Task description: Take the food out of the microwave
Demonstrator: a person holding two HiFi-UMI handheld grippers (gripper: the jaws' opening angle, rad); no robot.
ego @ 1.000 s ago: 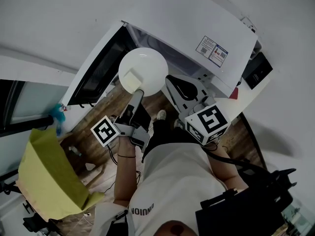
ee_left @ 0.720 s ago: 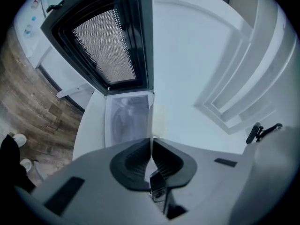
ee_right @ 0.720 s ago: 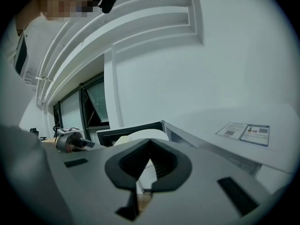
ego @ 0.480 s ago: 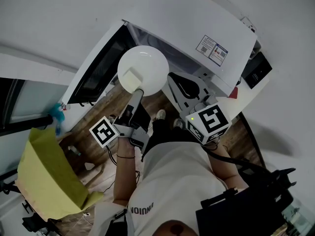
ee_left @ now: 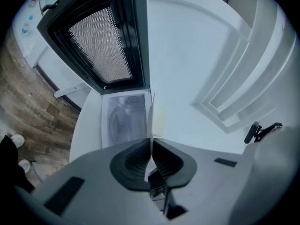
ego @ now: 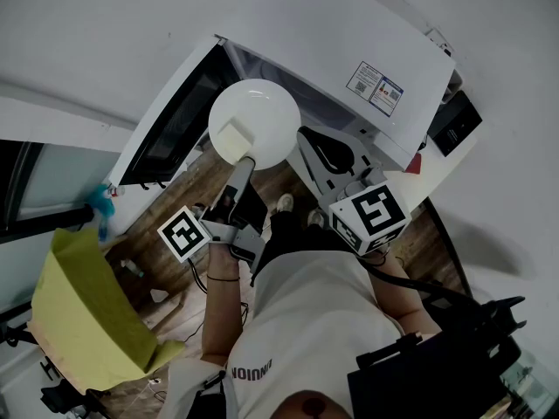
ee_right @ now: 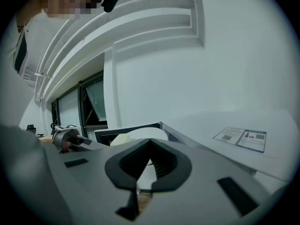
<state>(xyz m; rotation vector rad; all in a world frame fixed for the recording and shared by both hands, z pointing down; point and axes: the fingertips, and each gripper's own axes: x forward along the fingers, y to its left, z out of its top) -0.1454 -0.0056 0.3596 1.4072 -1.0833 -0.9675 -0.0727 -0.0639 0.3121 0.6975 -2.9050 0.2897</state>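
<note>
Pinching plate (ego: 259, 112) rim beside microwave door (ego: 172, 127)

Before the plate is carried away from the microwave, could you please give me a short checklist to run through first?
1. Left gripper clamped on the plate rim: ok.
2. Food block resting on the plate: ok.
3. Microwave door swung open, clear of the plate: ok.
4. Right gripper shut on nothing, free to help: ok.
5. Right gripper clear of the plate's edge: cannot tell.
6. Plate held level: cannot tell.
</note>
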